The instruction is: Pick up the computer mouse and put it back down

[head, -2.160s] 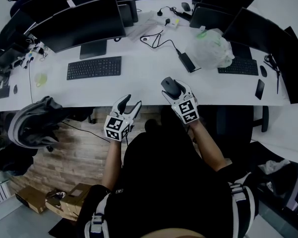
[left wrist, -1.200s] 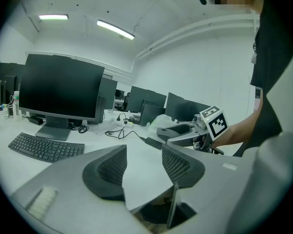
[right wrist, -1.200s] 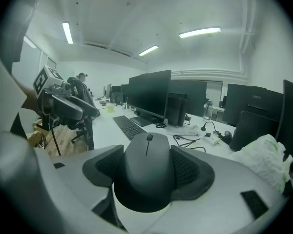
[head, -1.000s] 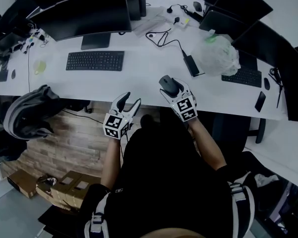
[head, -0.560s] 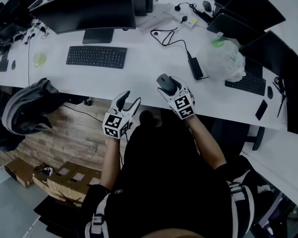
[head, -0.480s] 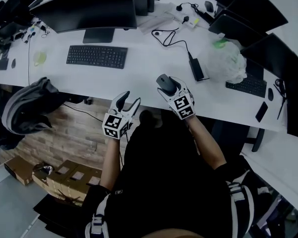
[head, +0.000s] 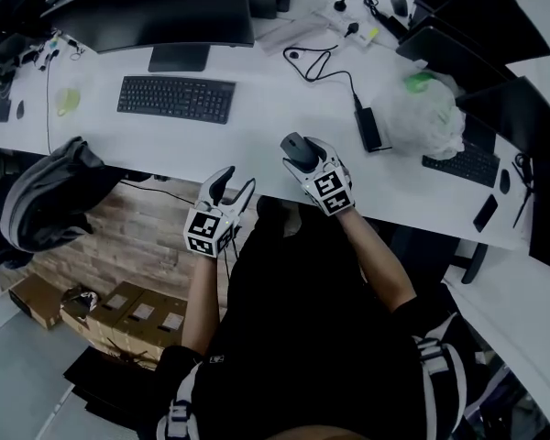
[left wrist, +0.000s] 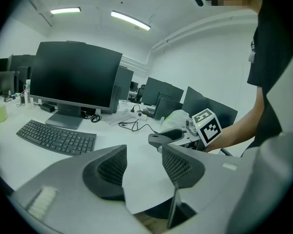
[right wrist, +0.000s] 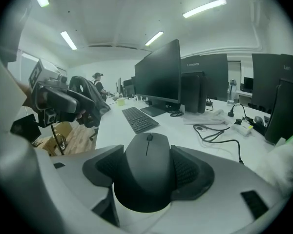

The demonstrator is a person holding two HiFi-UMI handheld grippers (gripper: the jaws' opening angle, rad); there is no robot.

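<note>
Gripping the computer mouse (right wrist: 147, 165) by its sides, the right gripper (head: 302, 157) is holding it over bare white desk (head: 257, 145) just inside the near edge, the keyboard (head: 176, 98) lying well apart on the left and the power brick (head: 367, 128) near on the right. The left gripper (head: 234, 183) is hovering by that edge, jaws apart and empty. The mouse is showing a dark grey, smooth dome with its scroll wheel pointing away from the person.
</note>
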